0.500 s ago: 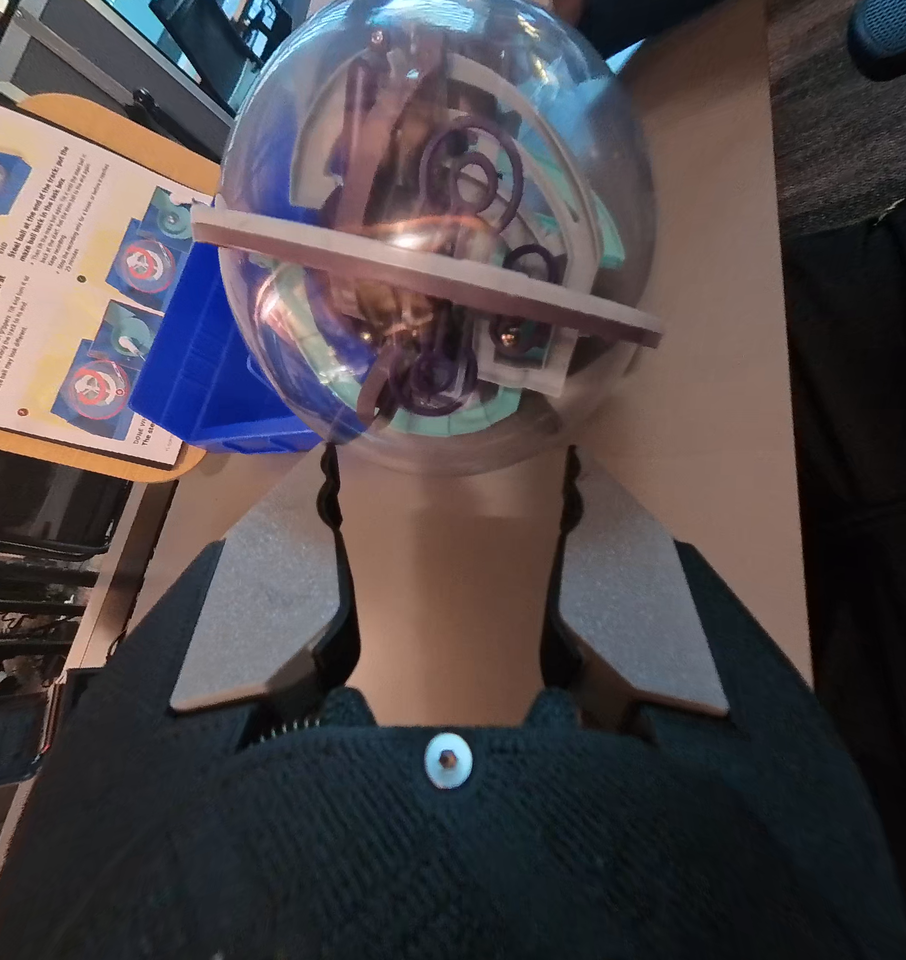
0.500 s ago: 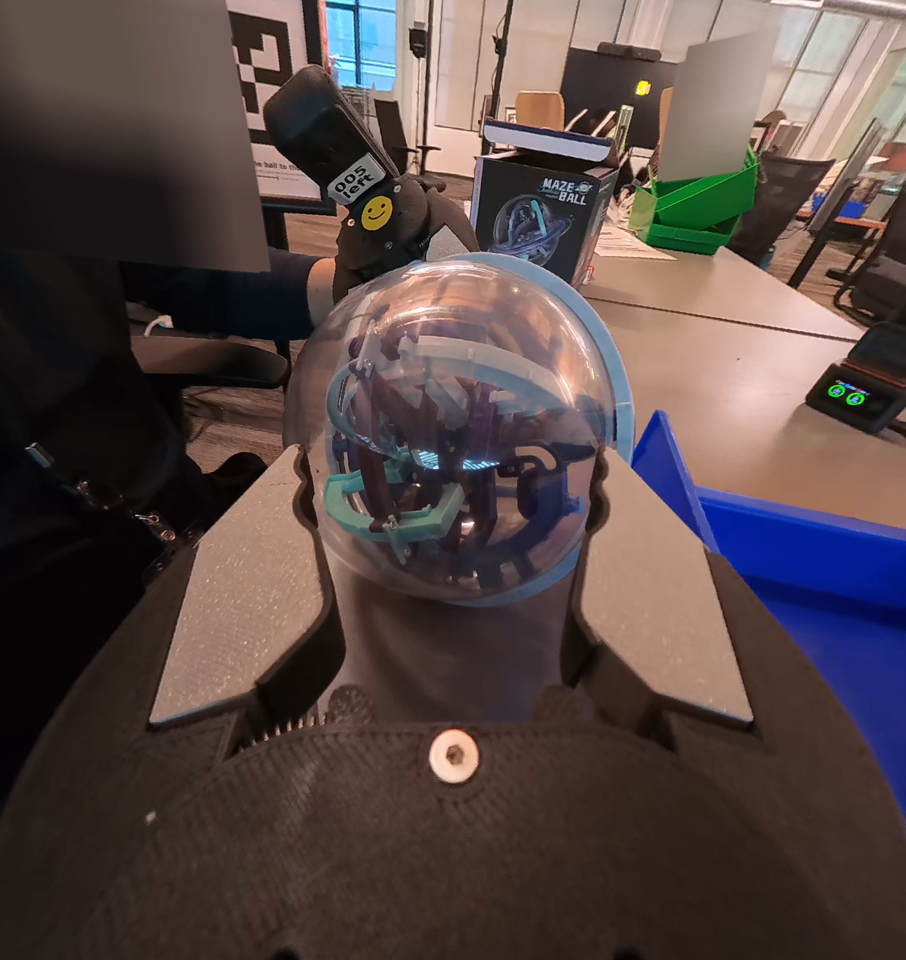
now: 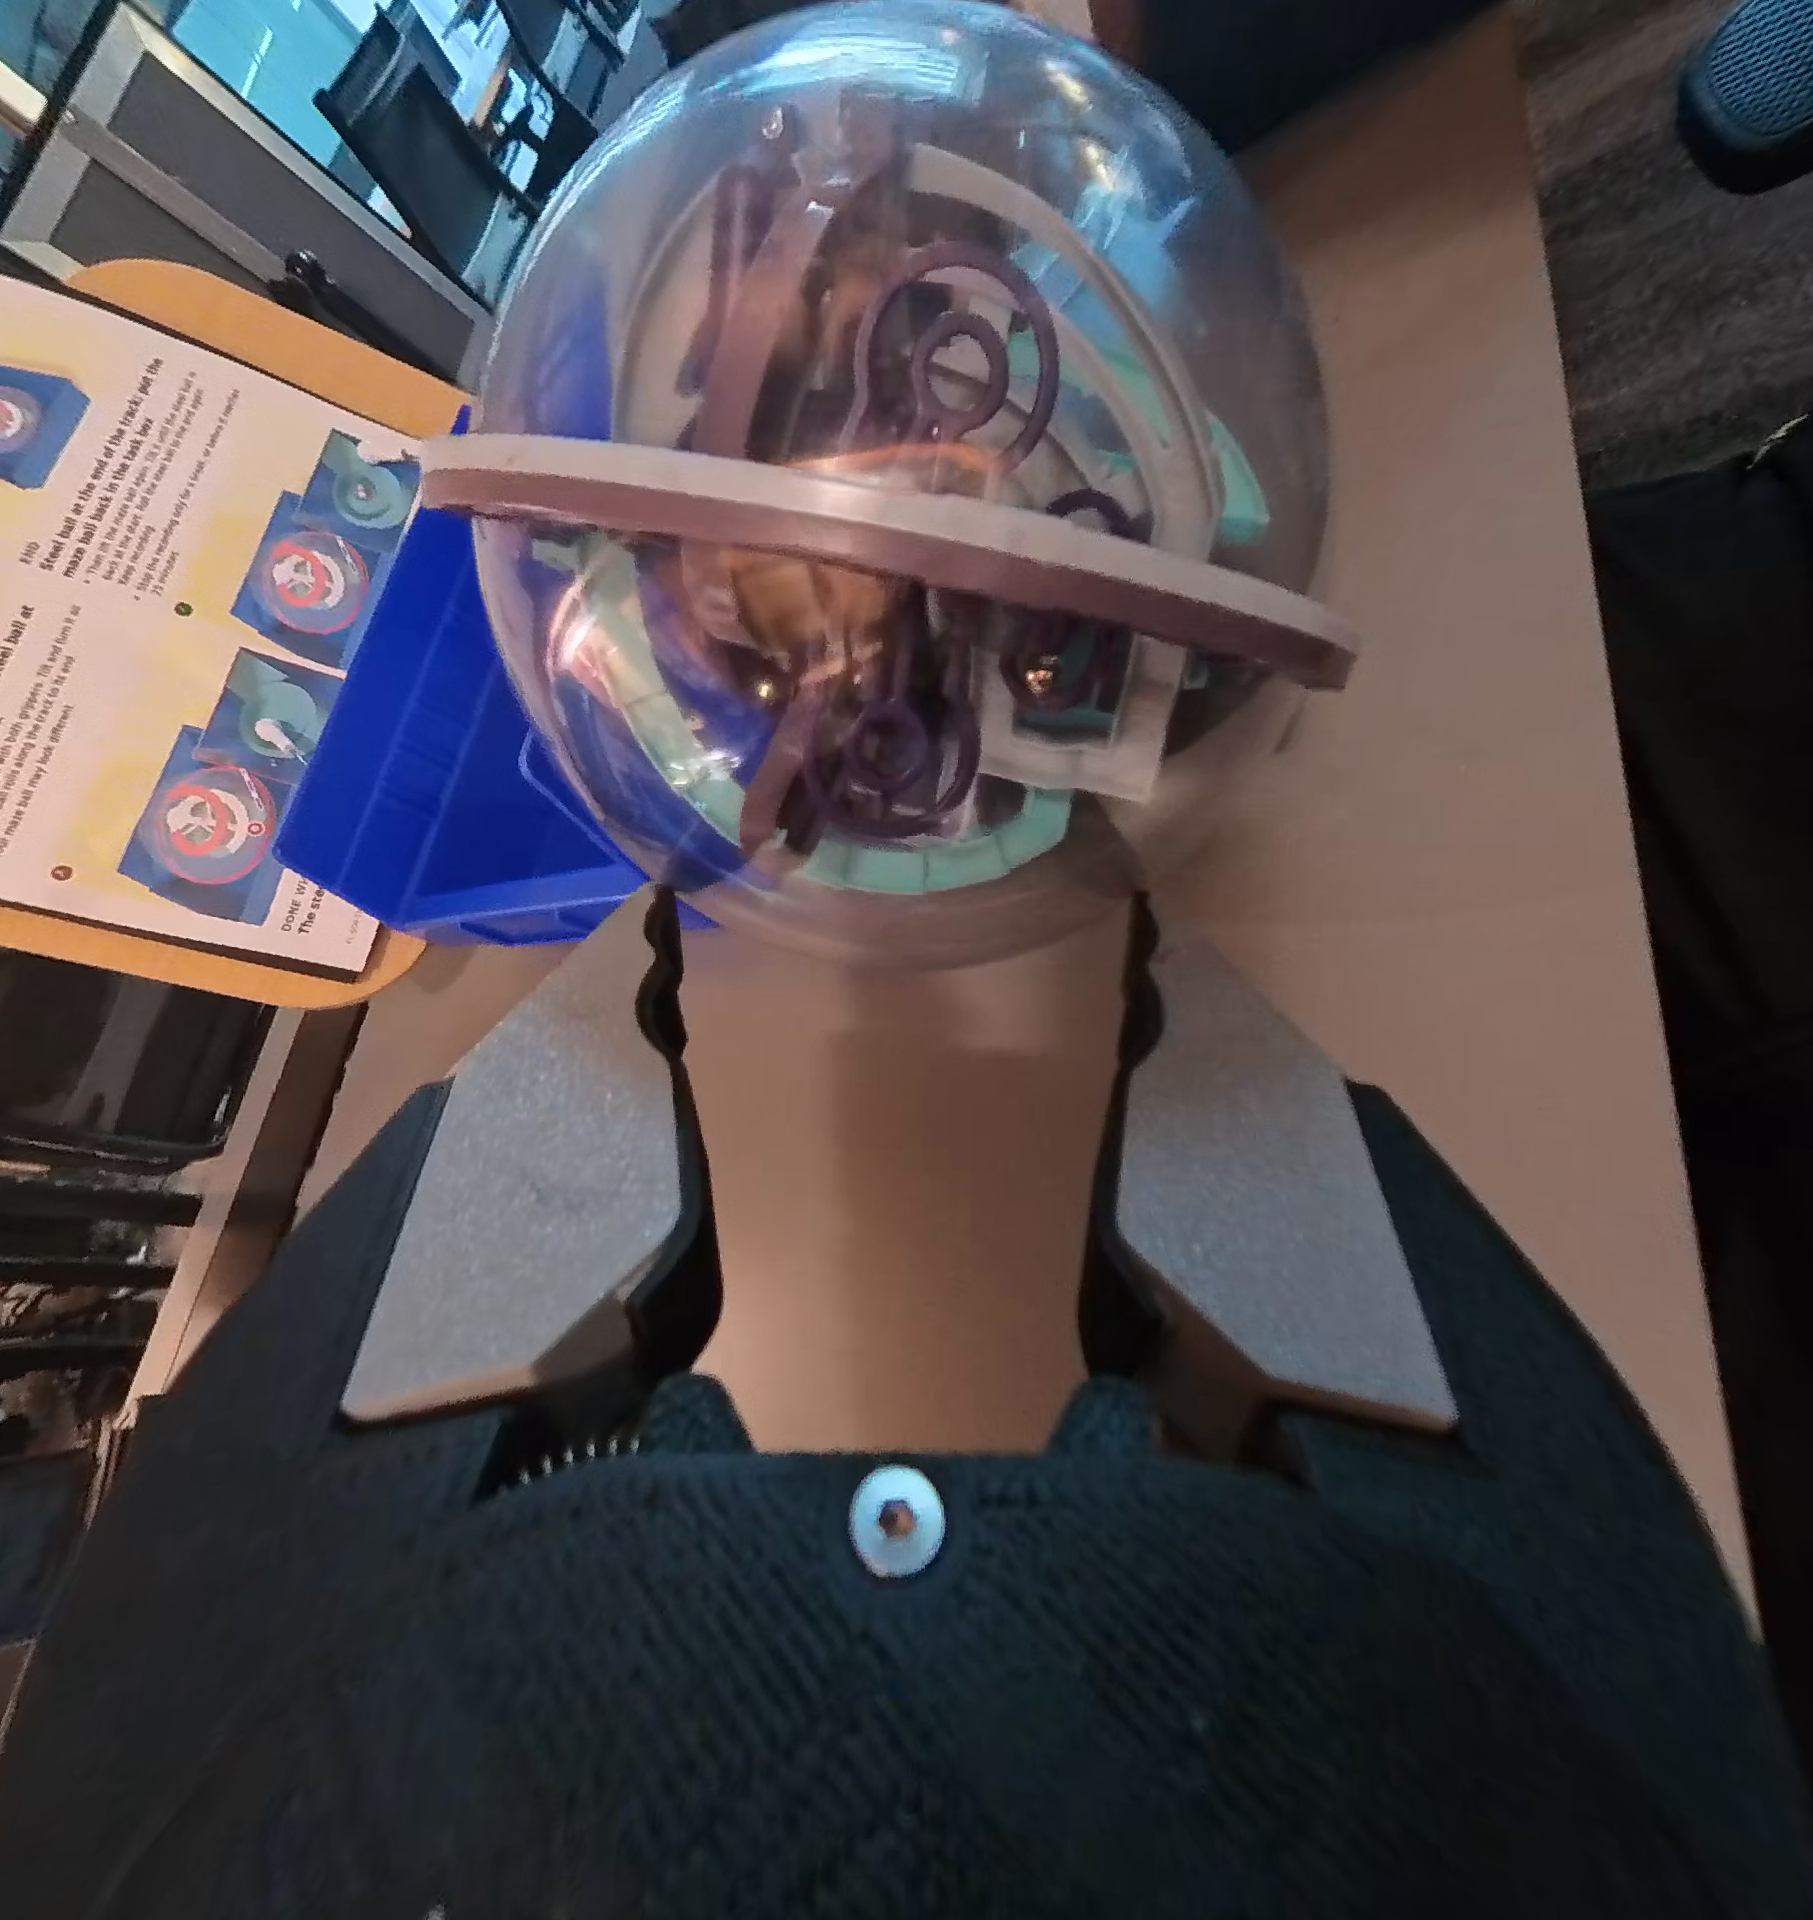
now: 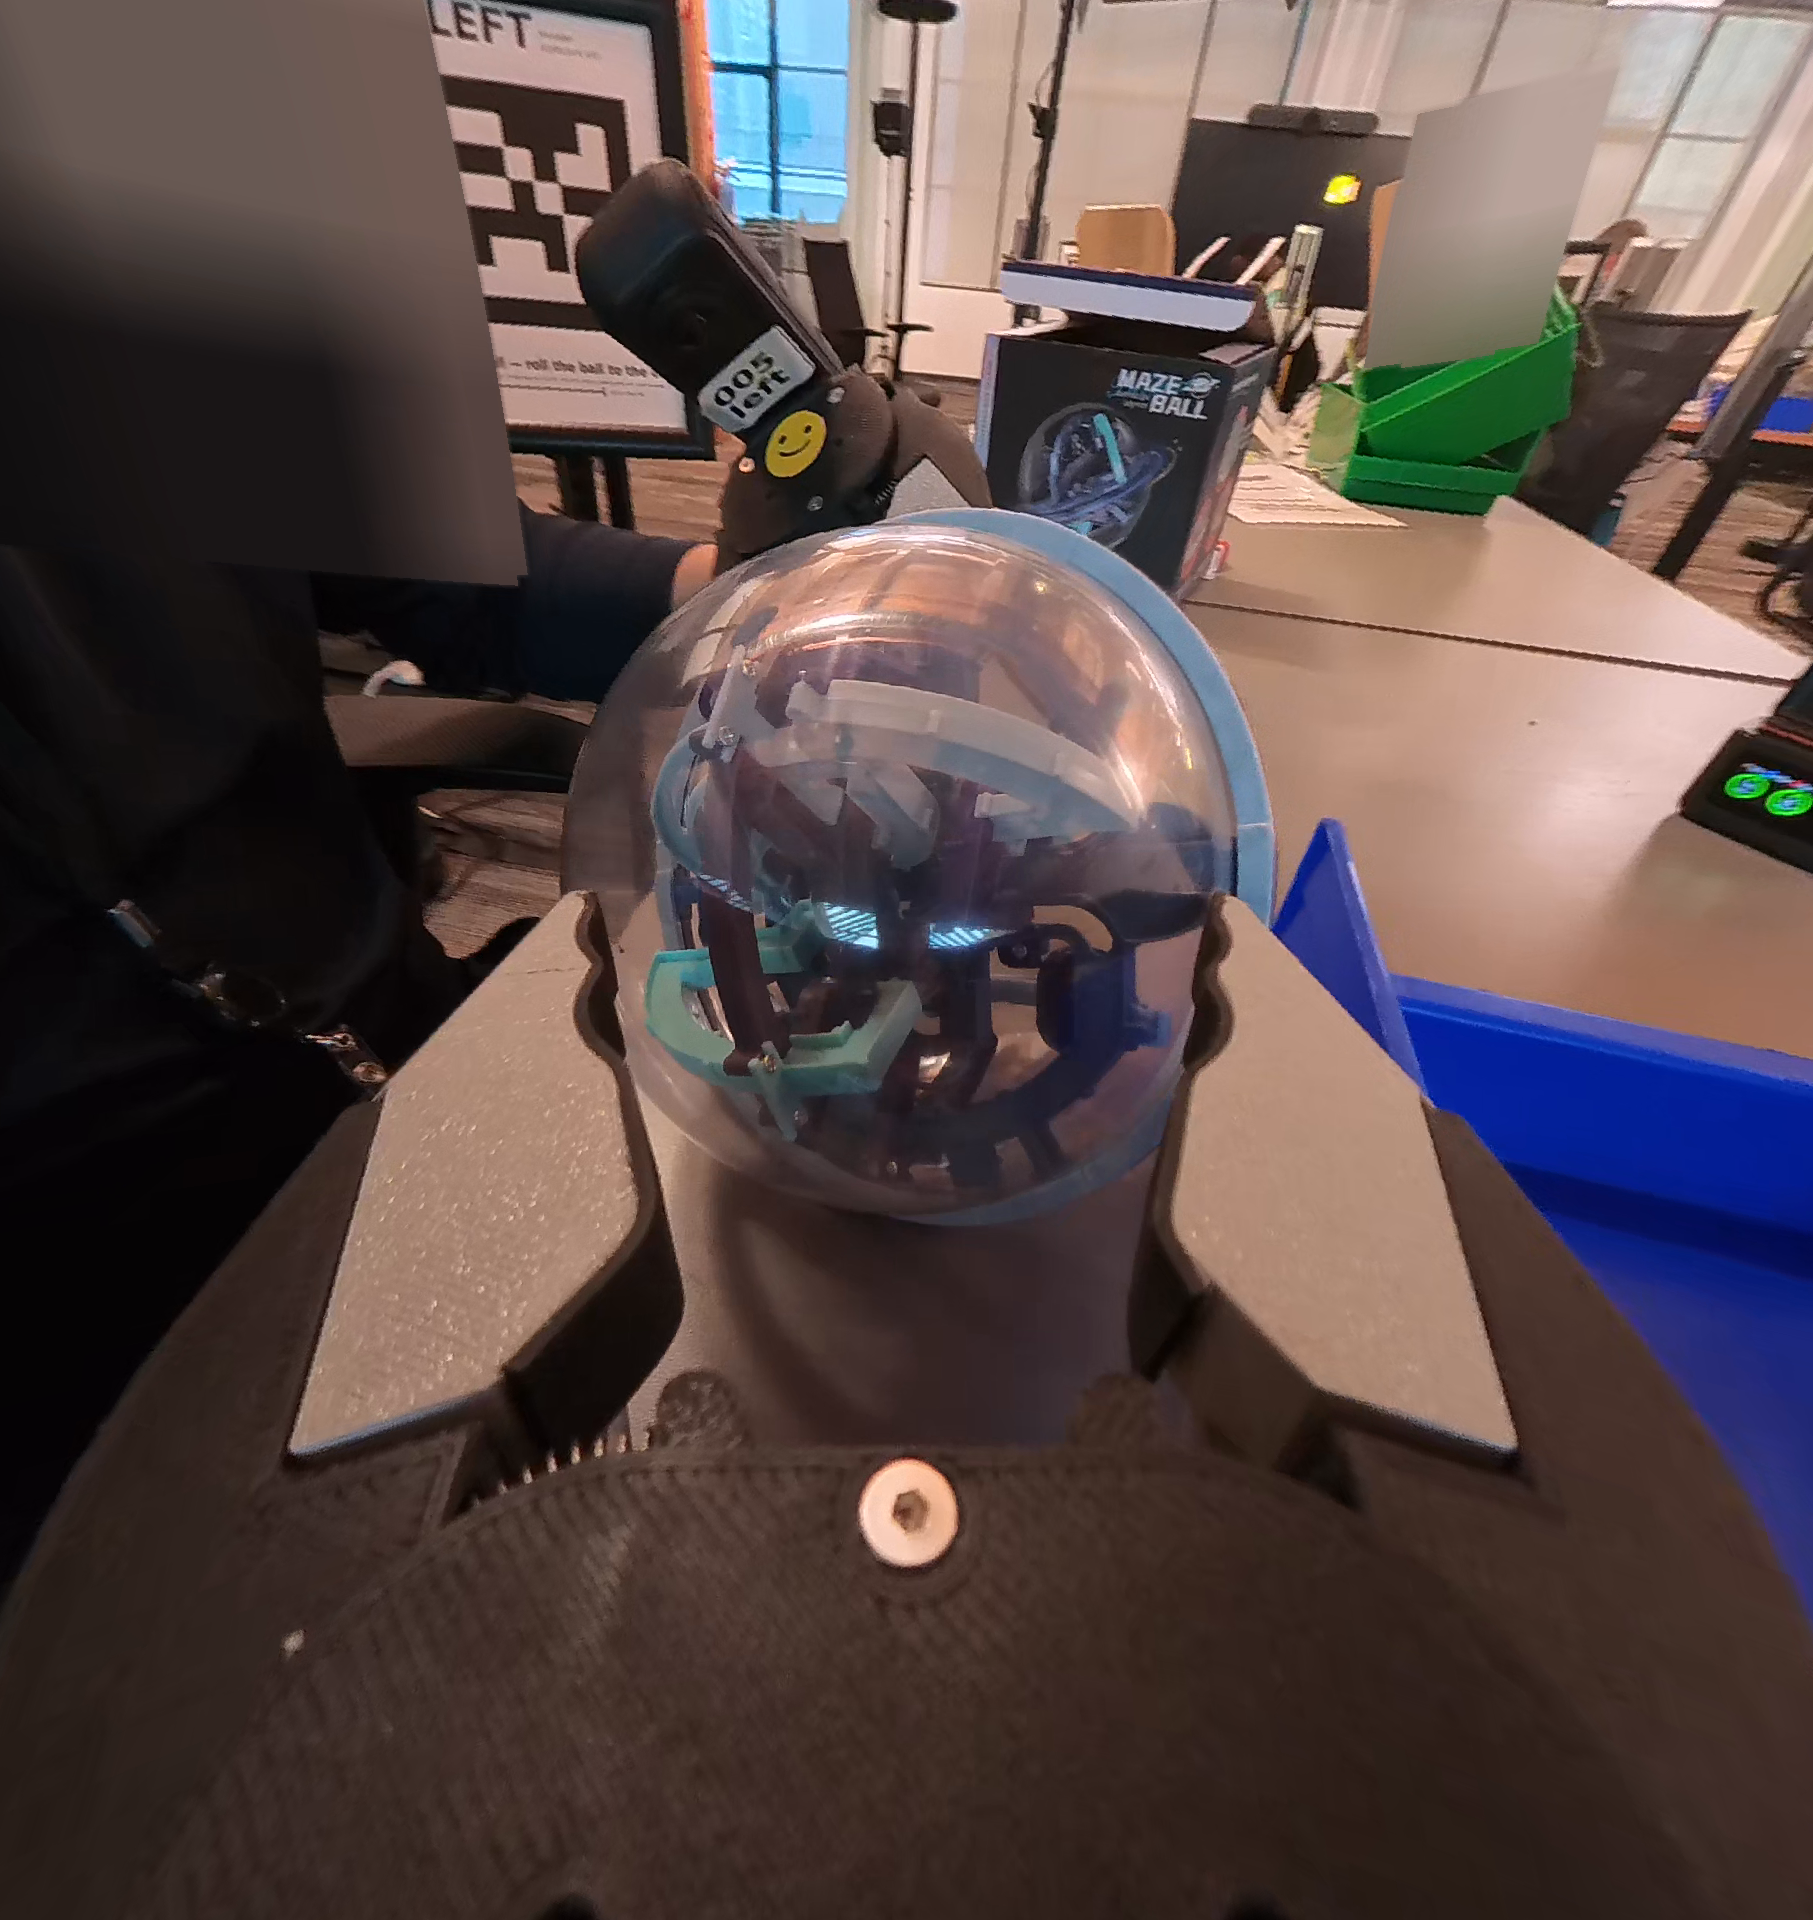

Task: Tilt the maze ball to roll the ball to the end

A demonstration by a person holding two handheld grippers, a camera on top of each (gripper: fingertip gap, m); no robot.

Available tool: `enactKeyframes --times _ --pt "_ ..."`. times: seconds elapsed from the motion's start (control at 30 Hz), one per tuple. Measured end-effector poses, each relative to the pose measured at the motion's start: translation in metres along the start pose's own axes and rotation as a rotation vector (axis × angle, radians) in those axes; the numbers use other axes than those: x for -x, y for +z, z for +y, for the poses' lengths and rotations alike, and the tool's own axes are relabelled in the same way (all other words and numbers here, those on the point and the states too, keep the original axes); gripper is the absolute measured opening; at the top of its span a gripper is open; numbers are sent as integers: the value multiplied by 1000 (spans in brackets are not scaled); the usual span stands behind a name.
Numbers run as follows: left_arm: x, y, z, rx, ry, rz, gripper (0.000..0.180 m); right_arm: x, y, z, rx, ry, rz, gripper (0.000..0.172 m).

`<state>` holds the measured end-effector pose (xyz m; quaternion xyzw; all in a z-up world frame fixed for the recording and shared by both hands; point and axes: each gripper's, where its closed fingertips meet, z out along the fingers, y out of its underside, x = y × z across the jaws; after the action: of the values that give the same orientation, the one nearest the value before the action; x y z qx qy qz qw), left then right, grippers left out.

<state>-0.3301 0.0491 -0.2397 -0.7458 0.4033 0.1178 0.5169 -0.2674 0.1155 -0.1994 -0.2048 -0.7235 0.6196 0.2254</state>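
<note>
The right tool (image 4: 902, 997) and left tool (image 3: 902, 925) stay clamped on the clear plastic maze sphere (image 4: 902, 862) between their fingertips. Its tilt has barely changed (so little rolling progress, I judge).

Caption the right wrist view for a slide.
Right gripper clamps the clear maze ball beside a blue bin.

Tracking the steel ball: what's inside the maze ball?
Inside the maze ball: purple, teal and pale tracks, with purple spiral loops. A shiny glint in a purple loop may be the steel ball. Overlapping tracks and glare cover the far side.
</note>
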Motion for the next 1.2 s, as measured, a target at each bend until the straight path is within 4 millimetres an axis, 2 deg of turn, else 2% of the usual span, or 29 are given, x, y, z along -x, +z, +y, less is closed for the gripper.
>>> enactKeyframes --times 0.27,0.53,0.77,0.97,1.1,1.2 --pt "2 0 0 -71 -6 67 89 -1 2 1 -1 22 -23 108" --pt "3 10 0 -48 3 96 107 -6 2 0 8 31 -54 108" --pt "1 8 -2 -35 41 44 104 -4 -2 1 30 16 -43 104" --pt "2 6 0 -14 32 34 100 -9 -7 0 45 -10 38 100" --pt "2 6 1 1 26 27 100 -6 -13 -3 54 -44 90 94" --pt "2 6 -1 13 24 22 98 0 -14 -1 66 -8 69 91"
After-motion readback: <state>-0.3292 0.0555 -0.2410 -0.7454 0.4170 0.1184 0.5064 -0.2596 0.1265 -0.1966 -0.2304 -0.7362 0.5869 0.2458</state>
